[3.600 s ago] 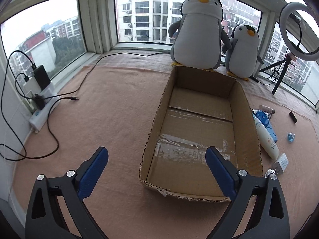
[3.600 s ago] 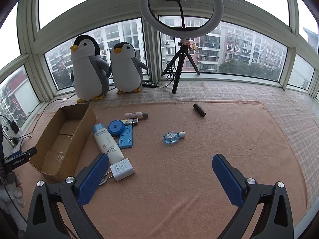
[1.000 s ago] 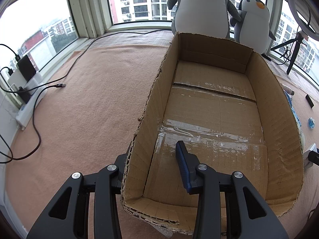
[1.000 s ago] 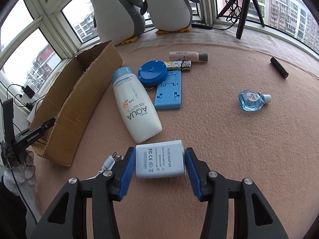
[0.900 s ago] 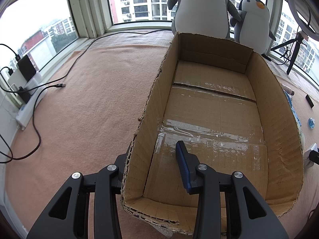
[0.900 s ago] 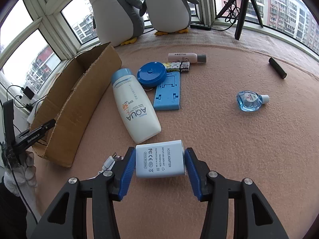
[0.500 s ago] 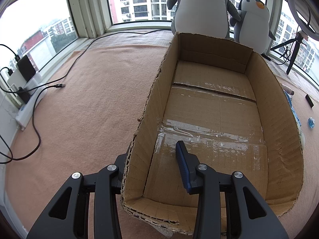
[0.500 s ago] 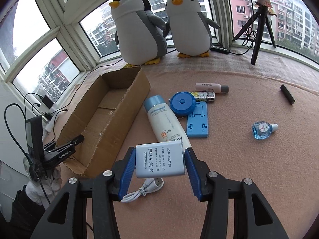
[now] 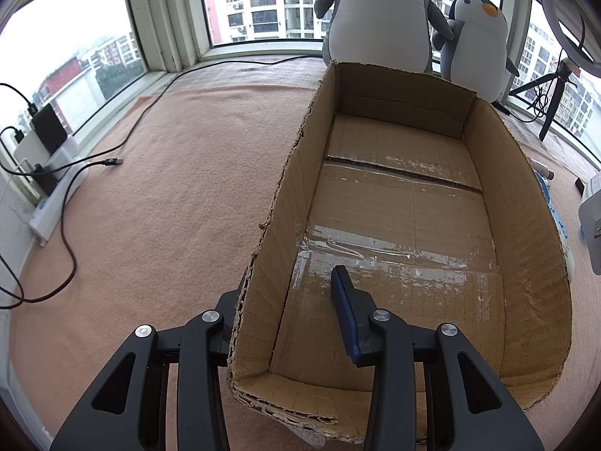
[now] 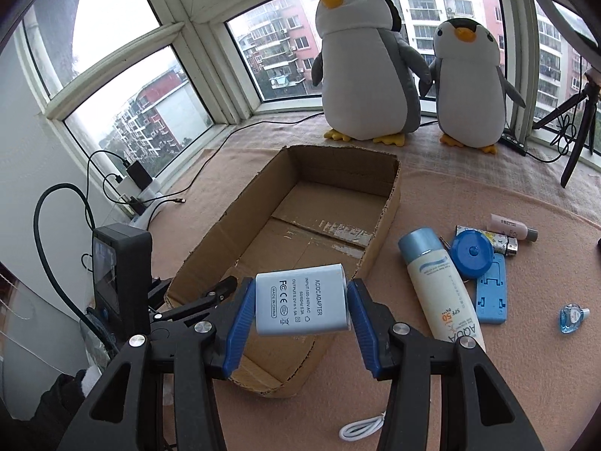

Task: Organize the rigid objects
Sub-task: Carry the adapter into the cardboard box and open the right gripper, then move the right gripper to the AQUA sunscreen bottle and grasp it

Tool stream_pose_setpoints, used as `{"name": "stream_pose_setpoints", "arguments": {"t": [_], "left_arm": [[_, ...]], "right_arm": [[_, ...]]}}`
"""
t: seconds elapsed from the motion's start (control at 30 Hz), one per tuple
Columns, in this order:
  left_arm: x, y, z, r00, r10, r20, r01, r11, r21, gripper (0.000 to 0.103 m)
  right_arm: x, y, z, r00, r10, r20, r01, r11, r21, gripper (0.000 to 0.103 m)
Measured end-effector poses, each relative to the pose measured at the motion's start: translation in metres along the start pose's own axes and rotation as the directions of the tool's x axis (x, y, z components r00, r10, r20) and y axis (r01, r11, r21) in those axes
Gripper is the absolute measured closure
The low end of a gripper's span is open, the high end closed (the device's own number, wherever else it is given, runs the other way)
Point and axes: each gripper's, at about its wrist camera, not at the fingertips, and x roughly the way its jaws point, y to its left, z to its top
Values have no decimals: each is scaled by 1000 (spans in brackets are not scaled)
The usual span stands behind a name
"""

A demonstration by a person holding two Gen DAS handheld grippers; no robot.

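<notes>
Lifted off the mat since the earlier frame, the adapter (image 10: 302,305) now hangs above the near end of the box (image 10: 379,221), pinched flat between the right gripper (image 10: 296,310) pads. Its white cable (image 10: 362,429) trails on the mat, partly hidden behind the gripper. The left gripper (image 9: 287,293) is closed on the box's left wall, one finger inside and the other mostly hidden outside it. In the left view the adapter shows only as a blurred pale shape cut off at the right edge. Right of the box lie the bottle (image 10: 439,285), tape measure (image 10: 471,253), blue stand (image 10: 492,293) and dropper (image 10: 573,314).
</notes>
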Motion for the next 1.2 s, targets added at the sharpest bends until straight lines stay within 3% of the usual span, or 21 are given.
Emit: {"name": "stream_pose_setpoints", "arguments": {"t": [0.6, 0.73, 0.77, 1.2], "left_arm": [[0, 1, 0, 1000, 0, 0, 0, 1000, 0, 65], [0, 1, 0, 1000, -2, 0, 2, 1000, 0, 65], [0, 1, 0, 1000, -2, 0, 2, 1000, 0, 65], [0, 1, 0, 1000, -2, 1, 2, 1000, -1, 65]], "right_arm": [[34, 20, 1, 998, 8, -57, -10, 999, -48, 56], [30, 23, 0, 999, 3, -37, -6, 998, -59, 33], [29, 23, 1, 1000, 1, -30, -2, 998, -59, 31], [8, 1, -5, 1000, -3, -10, 3, 1000, 16, 31]]}}
